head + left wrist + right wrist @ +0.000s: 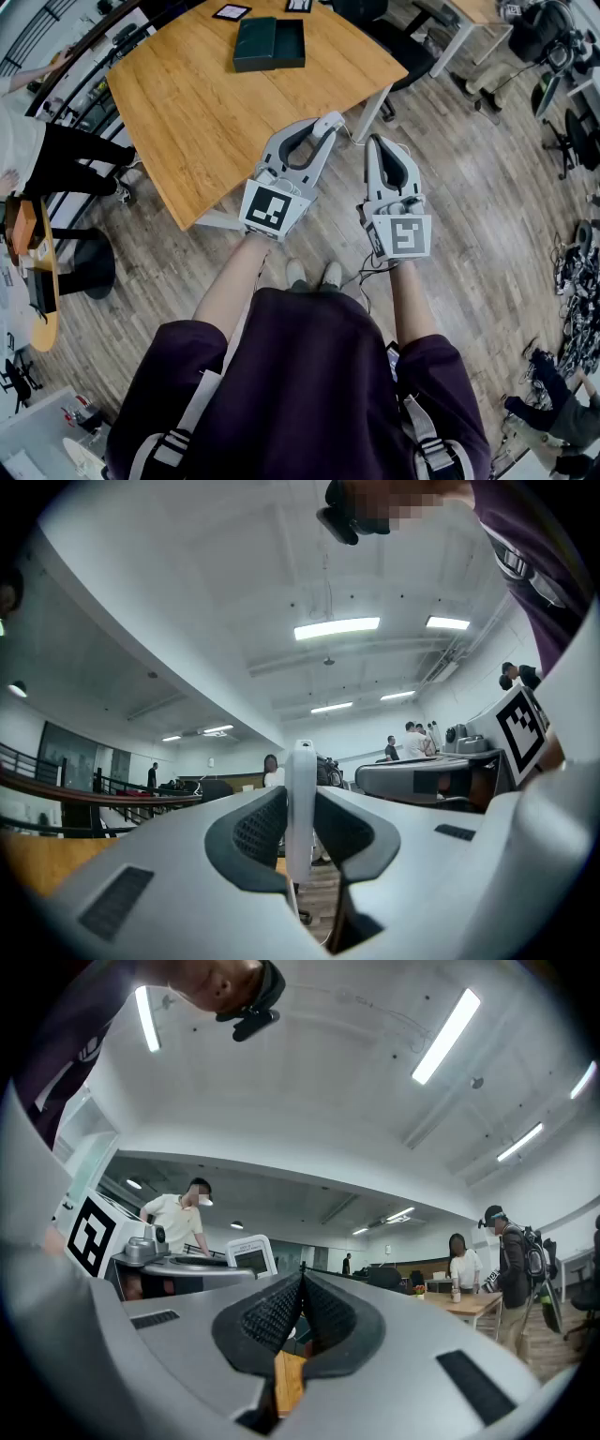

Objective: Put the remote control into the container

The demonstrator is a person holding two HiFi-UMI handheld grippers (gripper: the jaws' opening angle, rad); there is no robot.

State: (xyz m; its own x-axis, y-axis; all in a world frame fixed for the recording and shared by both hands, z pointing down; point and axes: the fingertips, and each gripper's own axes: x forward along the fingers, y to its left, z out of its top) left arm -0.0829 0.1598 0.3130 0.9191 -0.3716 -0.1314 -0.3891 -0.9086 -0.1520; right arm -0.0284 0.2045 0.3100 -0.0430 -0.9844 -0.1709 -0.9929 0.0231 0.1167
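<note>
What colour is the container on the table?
Dark green rectangular container, clearest in the head view.

A: Your left gripper (319, 131) is pale grey, its cube patterned in black-and-white squares.
B: And your remote control (301, 808) is white; your container (270, 43) dark green, your table (206, 112) honey-brown wood grain.

Bright, even light; fisheye-warped edges

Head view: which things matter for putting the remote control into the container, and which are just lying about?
Job: remote control, held in the left gripper; dark green container on the table.
Lying about: black square cards, black office chair.
</note>
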